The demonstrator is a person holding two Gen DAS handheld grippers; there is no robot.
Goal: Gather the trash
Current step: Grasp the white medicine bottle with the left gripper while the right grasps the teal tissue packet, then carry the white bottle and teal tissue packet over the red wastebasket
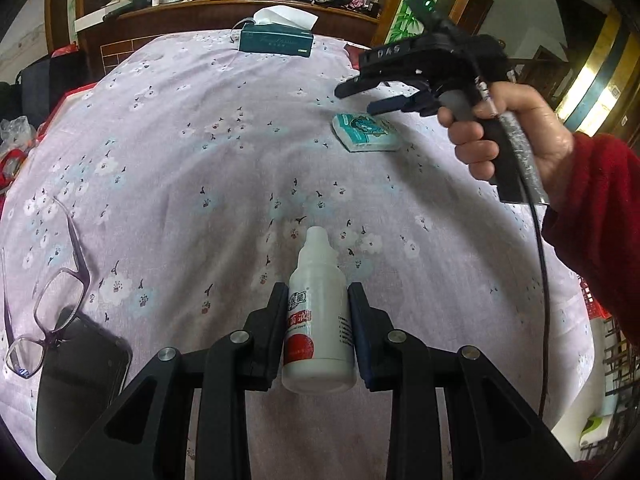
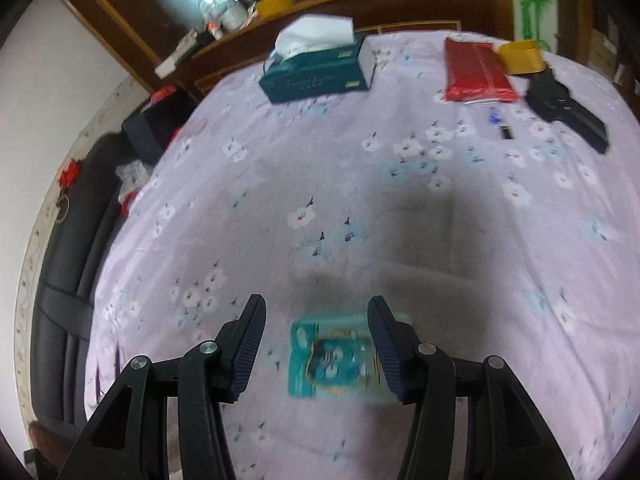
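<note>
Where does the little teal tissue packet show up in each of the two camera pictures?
Left wrist view: the teal tissue packet lies on the flowered cloth right of centre, just below the right gripper.
Right wrist view: the same packet is at bottom centre, blurred, between the open fingers.
Shared landmark: the dark green tissue box at the far edge of the table.

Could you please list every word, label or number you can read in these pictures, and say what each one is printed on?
"DAS": white letters on the body of the right gripper, seen from the left wrist view.
Tissue box: pale script on the side, too blurred to read.
White bottle in the left gripper: red label with characters, too small to read.
Teal tissue packet: print blurred, unreadable.
</note>
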